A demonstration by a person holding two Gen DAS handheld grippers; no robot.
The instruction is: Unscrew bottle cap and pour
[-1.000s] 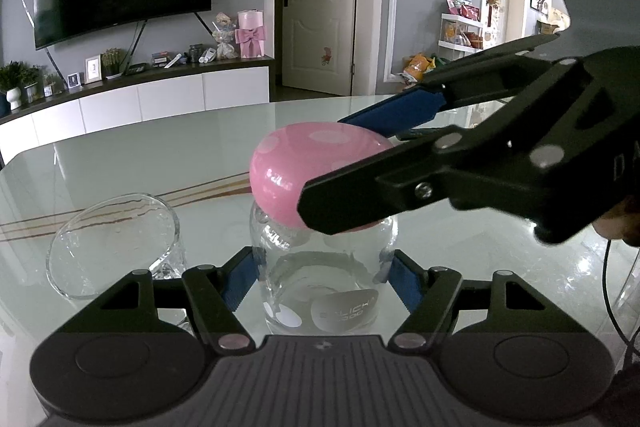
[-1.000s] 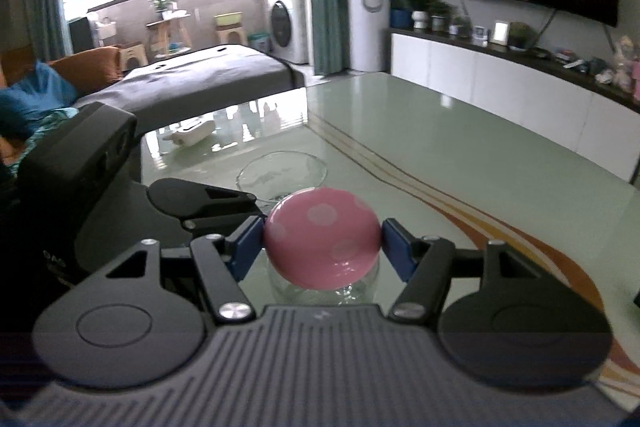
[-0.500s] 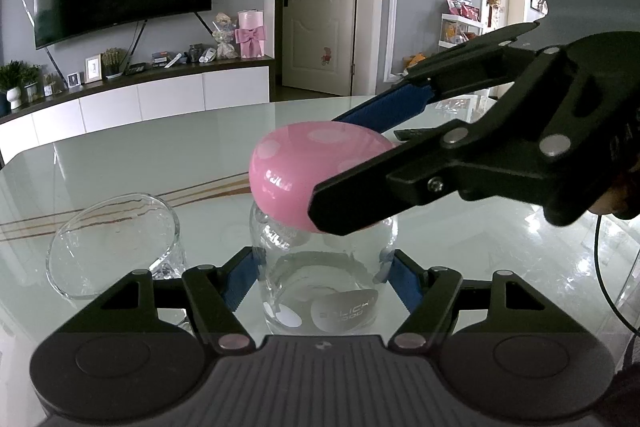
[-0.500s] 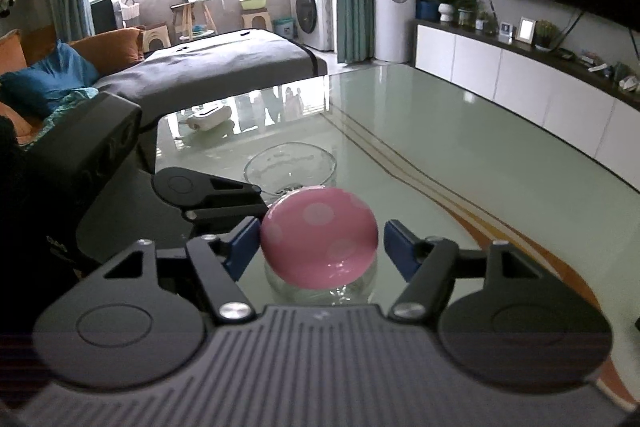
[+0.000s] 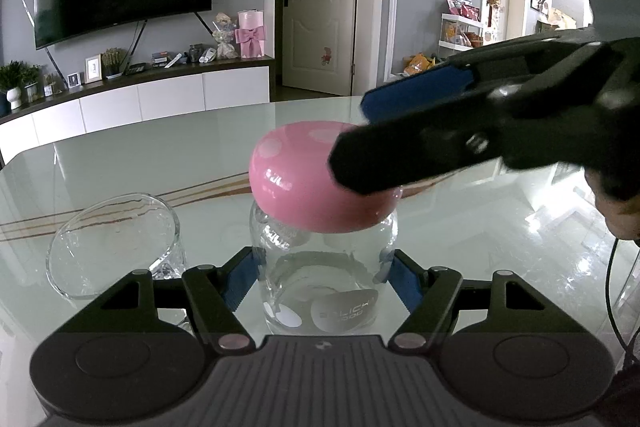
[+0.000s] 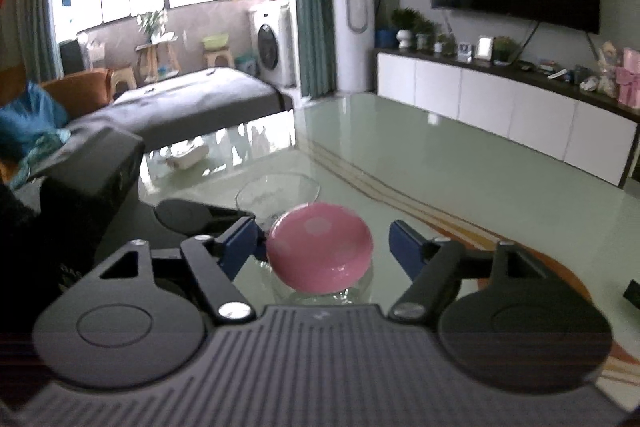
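Note:
A clear glass bottle (image 5: 324, 287) with a round pink spotted cap (image 5: 304, 183) stands on the glass table. My left gripper (image 5: 320, 283) is shut on the bottle's body, a blue pad on each side. My right gripper (image 6: 322, 243) is open around the pink cap (image 6: 320, 247); its left pad is at the cap's edge and its right pad stands clear of it. In the left wrist view the right gripper's fingers (image 5: 420, 143) reach over the cap from the right. A clear glass bowl (image 5: 112, 243) sits left of the bottle and shows in the right wrist view (image 6: 276, 191) beyond the cap.
The glossy green glass table (image 5: 160, 155) has a brown stripe across it. A black cable (image 5: 612, 291) hangs at the right. A small dark object (image 6: 632, 293) lies at the table's right edge.
My right gripper has opened off the pink cap and turned, its view swinging round toward the TV wall. The left gripper and bottle have stayed put.

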